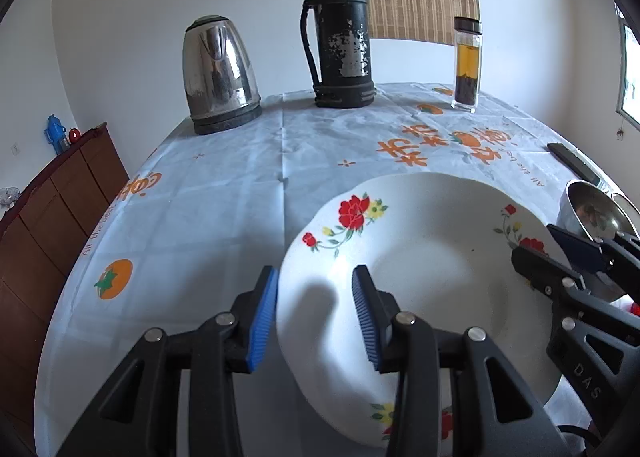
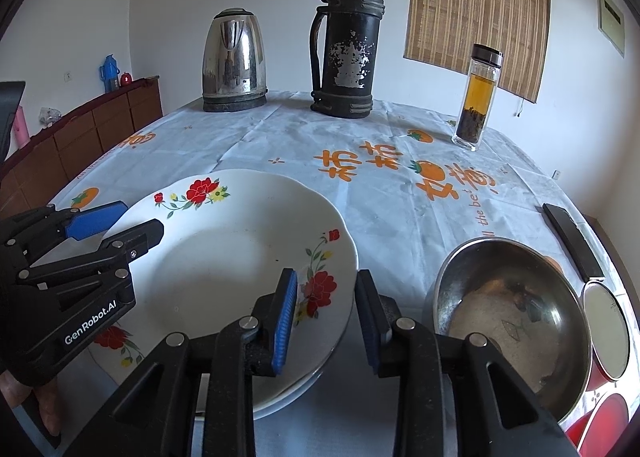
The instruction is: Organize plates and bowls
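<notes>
plates: white deep ceramic plate with red flower print (image 2: 224, 257) sits on the desk (image 1: 224, 185) with its white persimmon-print cloth. A second white rim shows under its near edge in the right wrist view, so it looks stacked on at least one more plate. Count below: cannot tell.
left claw (image 1: 314, 317): spread, straddling the plate's left rim, outer blue pad outside the edge, inner pad over the well. Pads show a gap to the rim, nothing pinched.
right claw (image 2: 326, 317): spread, straddling the plate's right rim, one pad over the flower print, the other outside the edge. No contact visible, holding nothing.
bowls: dull round steel bowl (image 2: 508, 321) rests just right of the right claw, apart from the plate, looks empty but for residue. Red-and-white enamel dishes (image 2: 606, 337) sit further right at the desk edge; partly cut off, type unclear.
done (judgement): plates look already stacked; both claws look let go of the top one.
left (judgement): steel bowl and red dishes not yet grouped or nested.
clutter beyond the claws: steel electric kettle (image 1: 220, 77), worn black thermos flask (image 1: 340, 37), glass tea bottle with dark lid (image 1: 466, 65), dark flat slab (image 2: 572, 241) at right. None in the way.
</notes>
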`<move>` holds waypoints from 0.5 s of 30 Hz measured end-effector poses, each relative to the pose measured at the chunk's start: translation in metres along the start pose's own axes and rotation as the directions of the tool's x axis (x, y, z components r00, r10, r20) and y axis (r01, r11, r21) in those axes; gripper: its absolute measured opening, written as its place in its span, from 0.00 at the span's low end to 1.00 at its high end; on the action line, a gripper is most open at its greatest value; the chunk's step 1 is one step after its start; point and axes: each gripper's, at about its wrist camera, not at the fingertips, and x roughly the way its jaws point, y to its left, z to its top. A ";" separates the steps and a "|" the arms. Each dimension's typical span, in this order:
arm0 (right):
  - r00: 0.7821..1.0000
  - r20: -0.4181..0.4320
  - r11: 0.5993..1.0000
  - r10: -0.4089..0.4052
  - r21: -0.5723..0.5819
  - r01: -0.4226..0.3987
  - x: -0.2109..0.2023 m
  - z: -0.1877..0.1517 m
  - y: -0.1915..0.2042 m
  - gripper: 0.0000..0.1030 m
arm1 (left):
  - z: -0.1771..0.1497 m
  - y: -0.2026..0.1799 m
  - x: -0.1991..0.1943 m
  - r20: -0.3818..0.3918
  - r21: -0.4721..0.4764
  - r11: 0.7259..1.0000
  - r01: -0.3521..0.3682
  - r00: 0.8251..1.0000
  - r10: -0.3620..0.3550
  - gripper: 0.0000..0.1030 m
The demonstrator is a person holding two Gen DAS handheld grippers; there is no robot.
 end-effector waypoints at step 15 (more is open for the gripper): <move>0.996 0.084 0.998 0.011 -0.068 -0.005 -0.014 0.002 0.014 0.56 | 0.001 0.006 0.000 -0.002 -0.027 0.999 0.019 1.000 -0.020 0.48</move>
